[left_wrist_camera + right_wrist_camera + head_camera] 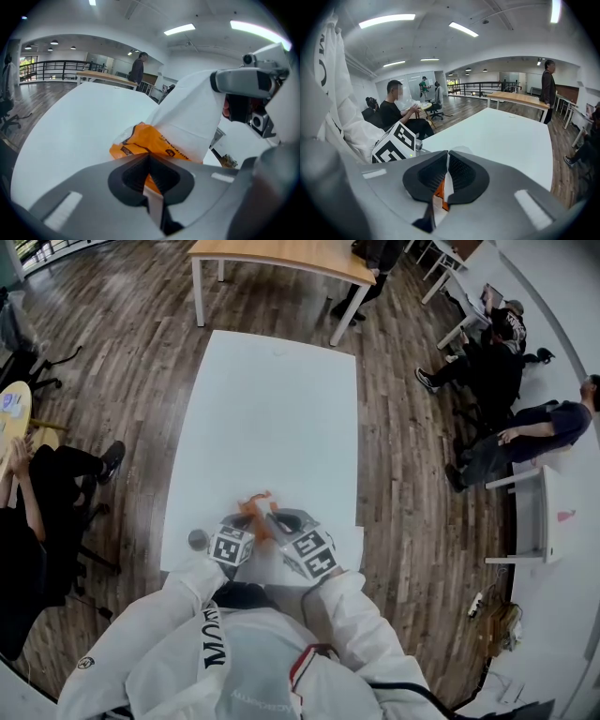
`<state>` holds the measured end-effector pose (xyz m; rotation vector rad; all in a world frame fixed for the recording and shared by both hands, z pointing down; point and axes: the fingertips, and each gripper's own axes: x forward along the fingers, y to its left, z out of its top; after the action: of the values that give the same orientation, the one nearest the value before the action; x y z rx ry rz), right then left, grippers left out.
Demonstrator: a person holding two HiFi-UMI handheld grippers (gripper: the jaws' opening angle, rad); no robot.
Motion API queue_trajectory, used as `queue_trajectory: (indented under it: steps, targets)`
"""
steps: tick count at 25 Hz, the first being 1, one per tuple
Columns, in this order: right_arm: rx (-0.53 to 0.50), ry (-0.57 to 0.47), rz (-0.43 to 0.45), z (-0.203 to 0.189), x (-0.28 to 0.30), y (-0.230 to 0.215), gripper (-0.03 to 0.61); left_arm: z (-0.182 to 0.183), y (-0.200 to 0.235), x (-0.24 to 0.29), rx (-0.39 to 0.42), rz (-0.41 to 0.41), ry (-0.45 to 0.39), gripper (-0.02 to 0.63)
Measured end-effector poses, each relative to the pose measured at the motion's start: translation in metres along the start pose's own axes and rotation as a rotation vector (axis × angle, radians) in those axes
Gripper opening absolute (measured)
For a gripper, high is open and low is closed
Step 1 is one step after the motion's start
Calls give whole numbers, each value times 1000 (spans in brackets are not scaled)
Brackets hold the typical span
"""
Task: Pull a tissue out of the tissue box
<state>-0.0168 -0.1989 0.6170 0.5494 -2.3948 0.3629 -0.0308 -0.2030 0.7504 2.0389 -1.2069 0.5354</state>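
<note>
1. L gripper (149, 157): jaws pressed together on edge of orange tissue pack (140, 140); pack sits on white table (272, 409) near its front edge, btwn both grippers
2. R gripper (446, 154): jaws shut, pinching white tissue (187, 117), which stands up out of the pack
3. Pull w/ R up & away, slow, steady; a jerk prob tears the sheet
4. L pins pack down as anchor, else pack likely lifts w/ tissue
5. Let go only once sheet is fully free
</note>
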Motion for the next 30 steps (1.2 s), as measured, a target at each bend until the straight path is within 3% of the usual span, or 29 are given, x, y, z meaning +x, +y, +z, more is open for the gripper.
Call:
queue_trajectory:
  steps: [30]
  targets:
    - [30,-37,26,13,-12,1,5,-8,6,11,-25,32,35,0]
